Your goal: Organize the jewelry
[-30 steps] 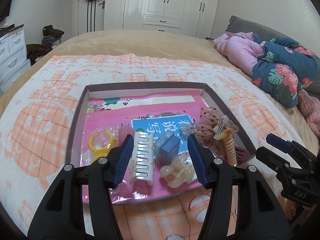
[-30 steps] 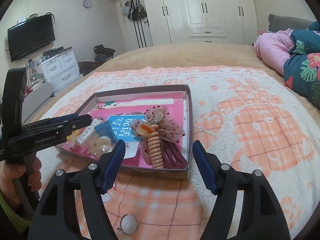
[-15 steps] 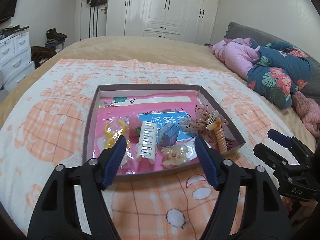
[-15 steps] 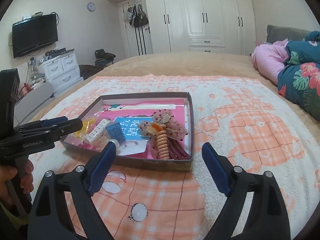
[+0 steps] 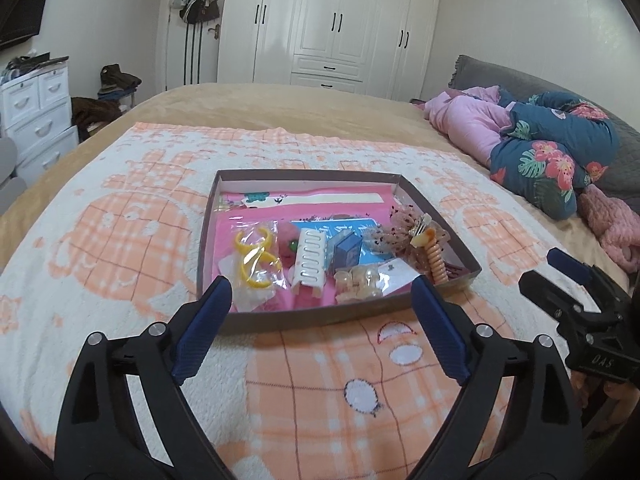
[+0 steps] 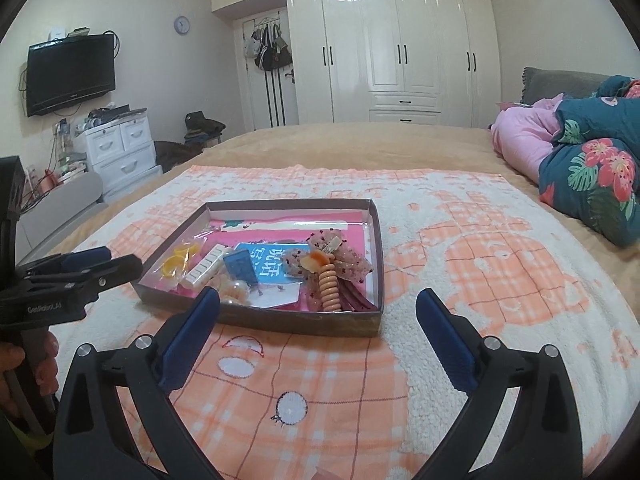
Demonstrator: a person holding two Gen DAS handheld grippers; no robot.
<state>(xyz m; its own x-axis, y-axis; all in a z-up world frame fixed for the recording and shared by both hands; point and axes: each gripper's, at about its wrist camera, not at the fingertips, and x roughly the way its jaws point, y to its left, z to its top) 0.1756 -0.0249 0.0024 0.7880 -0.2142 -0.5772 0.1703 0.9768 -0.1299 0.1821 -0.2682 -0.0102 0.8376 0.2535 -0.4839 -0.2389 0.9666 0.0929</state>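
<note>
A shallow brown box [image 5: 308, 316] [image 6: 304, 325] lies on the bed blanket and holds hair accessories: yellow rings in a bag [image 5: 256, 258], a white claw clip [image 5: 310, 266] [image 6: 206, 267], a small blue box [image 5: 347, 254] [image 6: 240, 266], a pale clip [image 5: 360, 282], an orange spiral tie [image 5: 435, 262] [image 6: 330, 285] and a dotted bow [image 5: 396, 234] [image 6: 340, 258]. My left gripper [image 5: 320, 308] is open and empty, just short of the box's near edge. My right gripper [image 6: 318, 322] is open and empty, in front of the box's near right corner.
The orange-and-white blanket [image 5: 120, 248] covers the bed. Pink and floral bedding [image 5: 552, 156] is piled at the right. White drawers [image 6: 120, 152] and a TV [image 6: 70, 74] stand at the left, wardrobes [image 6: 400, 52] at the back.
Both grippers have pulled back from the box and risen; the left gripper, which was over the white clip and blue box, now sits before the box. Both jaws have opened wider.
</note>
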